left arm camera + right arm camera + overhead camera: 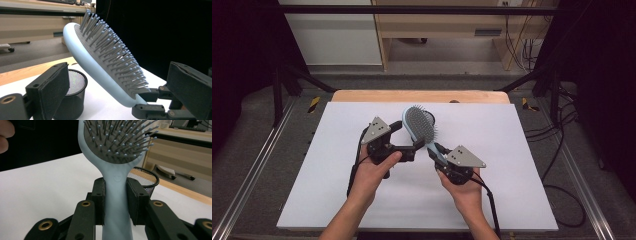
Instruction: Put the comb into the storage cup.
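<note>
Hairbrush (419,126) is held above the white table (512,150), handle pinched by the right gripper (438,152); its long axis rises away from the person, bristles facing up. Left gripper (414,146) stands spread beside it, near the mesh cup (72,100).

lt blue hairbrush (419,127) w/ grey bristles, blk mesh cup (72,97)

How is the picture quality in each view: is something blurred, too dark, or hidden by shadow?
High view: even light on the white table, surroundings almost black, hairbrush slightly soft. Left gripper view: bristles sharp, the near jaws blurred, black background at right, mesh cup shaded. Right gripper view: the right gripper clamps the brush handle in fair focus; the far desk is soft.
</note>
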Demonstrator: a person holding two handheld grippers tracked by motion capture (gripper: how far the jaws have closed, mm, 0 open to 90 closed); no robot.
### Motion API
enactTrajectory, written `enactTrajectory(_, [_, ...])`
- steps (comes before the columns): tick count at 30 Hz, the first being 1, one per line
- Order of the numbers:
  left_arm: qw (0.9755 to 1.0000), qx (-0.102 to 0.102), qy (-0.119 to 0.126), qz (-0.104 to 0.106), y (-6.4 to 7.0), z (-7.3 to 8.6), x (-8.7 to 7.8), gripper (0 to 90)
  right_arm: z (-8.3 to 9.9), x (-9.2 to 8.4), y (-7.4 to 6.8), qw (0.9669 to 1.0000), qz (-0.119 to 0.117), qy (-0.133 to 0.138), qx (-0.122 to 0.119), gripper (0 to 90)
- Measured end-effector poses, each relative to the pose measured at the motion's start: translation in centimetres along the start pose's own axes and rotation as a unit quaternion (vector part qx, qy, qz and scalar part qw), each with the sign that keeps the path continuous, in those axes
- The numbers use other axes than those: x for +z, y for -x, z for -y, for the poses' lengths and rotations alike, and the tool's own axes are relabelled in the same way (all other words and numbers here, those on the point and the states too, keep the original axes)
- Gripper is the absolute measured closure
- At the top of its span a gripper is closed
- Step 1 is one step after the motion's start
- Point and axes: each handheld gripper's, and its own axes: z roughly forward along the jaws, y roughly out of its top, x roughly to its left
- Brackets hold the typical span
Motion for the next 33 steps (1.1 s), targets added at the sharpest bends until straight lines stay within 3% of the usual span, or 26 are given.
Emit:
enactTrajectory(1, [0.9999,-0.004,-0.008,0.011,-0.1,-0.5,0.4,4.8,0.0,0.1,-0.2,1.0000,0.003,0.004,-0.004,69.7])
enactTrajectory(4, [0.9998,-0.007,-0.012,0.014,-0.2,-0.8,0.8,5.1,0.0,0.1,-0.3,0.9999,0.005,0.009,-0.006,69.7])
enactTrajectory(6, [0.9990,-0.034,-0.010,0.027,-0.5,-0.9,1.3,6.1,-0.1,0.1,-0.4,0.9999,0.007,0.013,-0.007,69.7])
enactTrajectory(8, [0.9987,-0.042,-0.008,0.027,-0.6,-0.9,1.5,7.1,-0.1,0.1,-0.4,0.9999,0.008,0.014,-0.005,69.7])
enactTrajectory(11, [0.9981,-0.056,-0.010,0.024,-0.9,-0.8,2.0,10.0,0.0,-0.2,-0.3,0.9998,0.010,0.016,-0.004,69.7])
enactTrajectory(16, [0.9984,-0.052,-0.008,0.019,-0.7,-0.8,2.2,14.3,0.0,-0.3,-0.3,0.9998,0.012,0.017,-0.004,69.7])
enactTrajectory(20, [0.9979,-0.064,0.002,0.011,-0.5,-1.1,2.3,17.2,0.1,-0.2,-0.5,0.9998,0.011,0.017,-0.001,69.7])
enactTrajectory(25, [0.9953,-0.097,0.008,0.003,-0.7,-1.2,2.0,24.0,0.1,0.2,-0.6,0.9998,0.008,0.016,0.000,69.7])
enactTrajectory(33, [0.9951,-0.098,0.011,-0.004,-0.8,-0.9,1.7,31.9,0.5,1.0,-1.2,1.0000,0.001,0.002,0.002,69.7])
